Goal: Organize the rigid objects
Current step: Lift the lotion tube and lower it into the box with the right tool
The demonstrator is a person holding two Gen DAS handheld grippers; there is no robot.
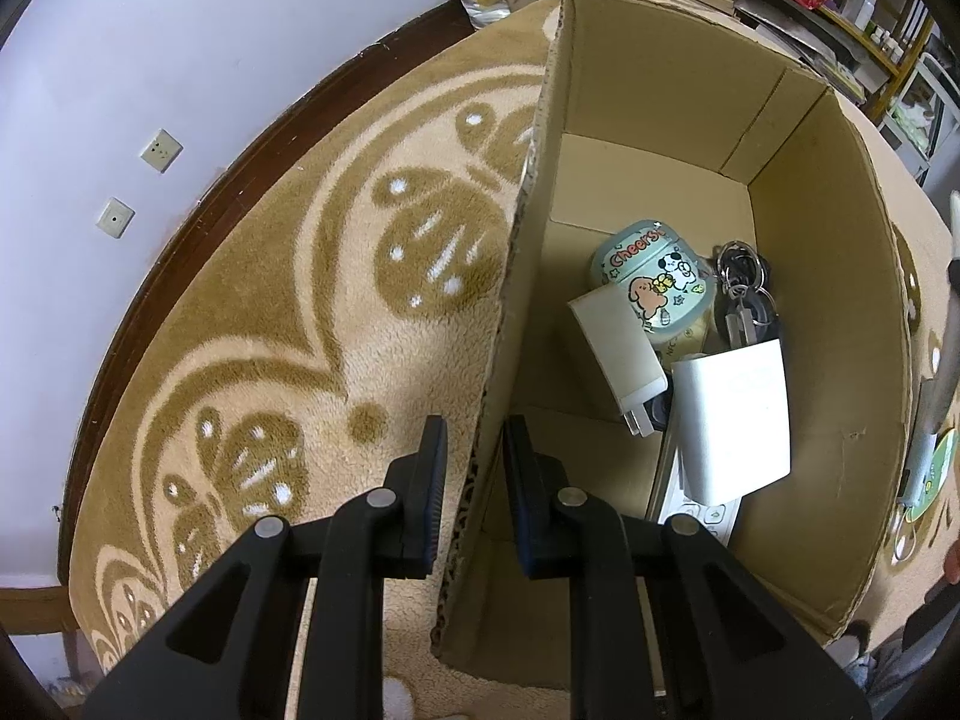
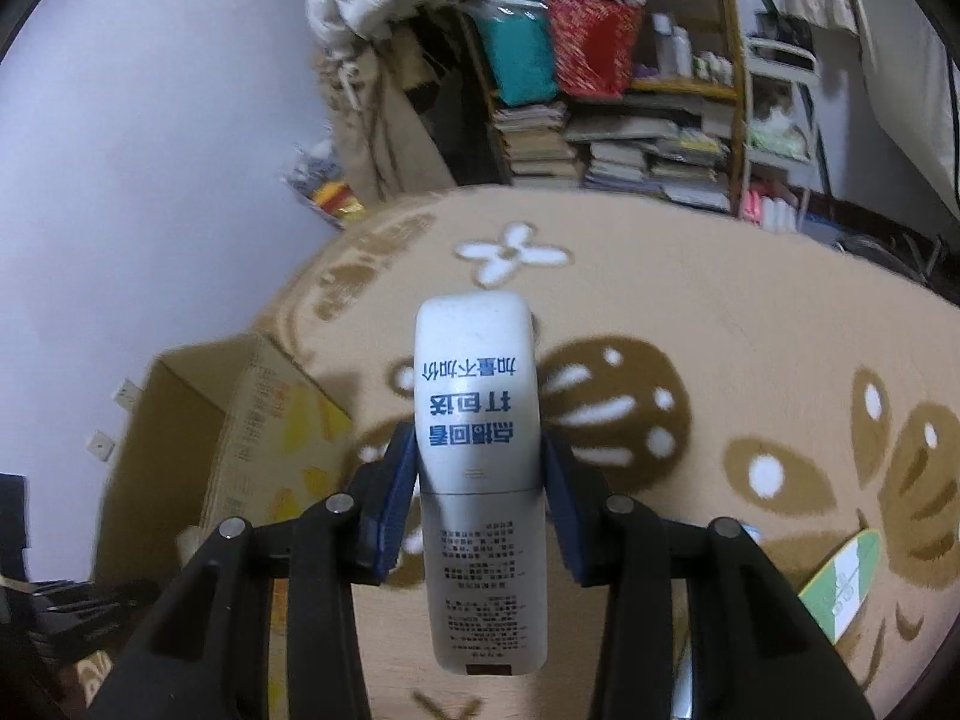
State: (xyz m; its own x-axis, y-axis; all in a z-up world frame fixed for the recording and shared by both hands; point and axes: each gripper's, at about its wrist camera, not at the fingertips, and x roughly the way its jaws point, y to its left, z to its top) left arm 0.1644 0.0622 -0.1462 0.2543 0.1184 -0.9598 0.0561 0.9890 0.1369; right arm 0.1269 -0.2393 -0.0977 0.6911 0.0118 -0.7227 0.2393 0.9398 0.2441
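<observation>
remote between right fingers

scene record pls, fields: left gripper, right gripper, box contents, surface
left gripper: shut on the cardboard box wall
right gripper: shut on a white remote, printed back facing the camera
box contents: cartoon earbud case, key bunch, white plug charger, white block, another remote partly hidden under it
surface: tan patterned blanket

The mint cartoon case in the cardboard box reads "Cheers". The white remote carries blue Chinese print, upside down, apparently "点播回看", "打包送", "加量不加价"; its small grey text is illegible.
</observation>
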